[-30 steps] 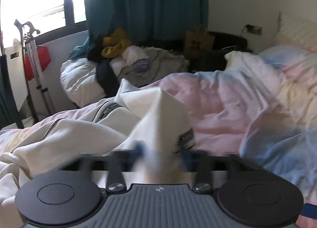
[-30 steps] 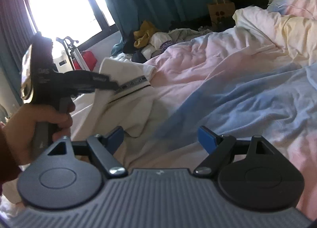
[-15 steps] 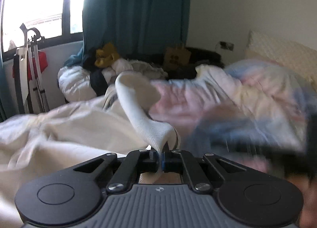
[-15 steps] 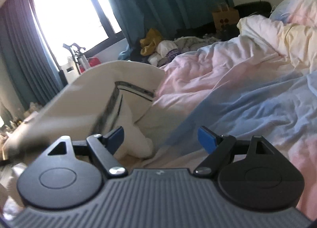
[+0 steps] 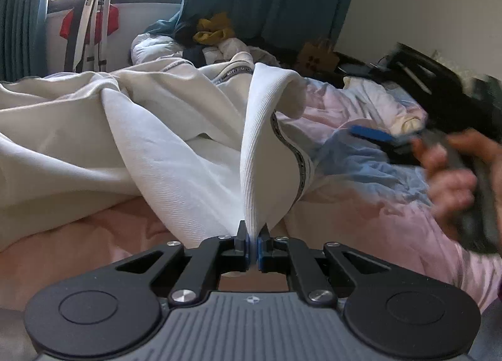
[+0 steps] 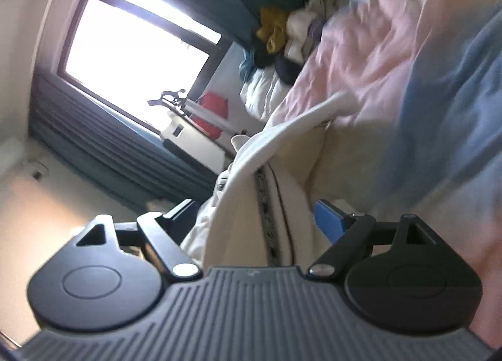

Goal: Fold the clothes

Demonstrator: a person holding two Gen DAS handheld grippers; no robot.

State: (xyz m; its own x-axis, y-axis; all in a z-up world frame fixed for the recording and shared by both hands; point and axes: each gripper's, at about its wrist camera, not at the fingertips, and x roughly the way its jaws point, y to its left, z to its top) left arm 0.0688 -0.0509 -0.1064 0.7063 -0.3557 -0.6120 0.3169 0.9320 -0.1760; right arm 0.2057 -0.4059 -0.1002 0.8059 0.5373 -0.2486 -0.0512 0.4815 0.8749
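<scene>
Left gripper (image 5: 253,243) clamps a white sweatshirt's ribbed hem (image 5: 255,154) over the bed (image 5: 360,229); right gripper (image 6: 255,220) gapes wide, empty. Thin pinch may slip if tugged.

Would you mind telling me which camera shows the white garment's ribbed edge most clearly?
The left wrist view: the ribbed edge rises sharp and centred from the shut left gripper, which pinches it. In the right wrist view the garment is tilted and blurred; only its dark-striped trim shows between the open jaws of the right gripper, untouched.
</scene>
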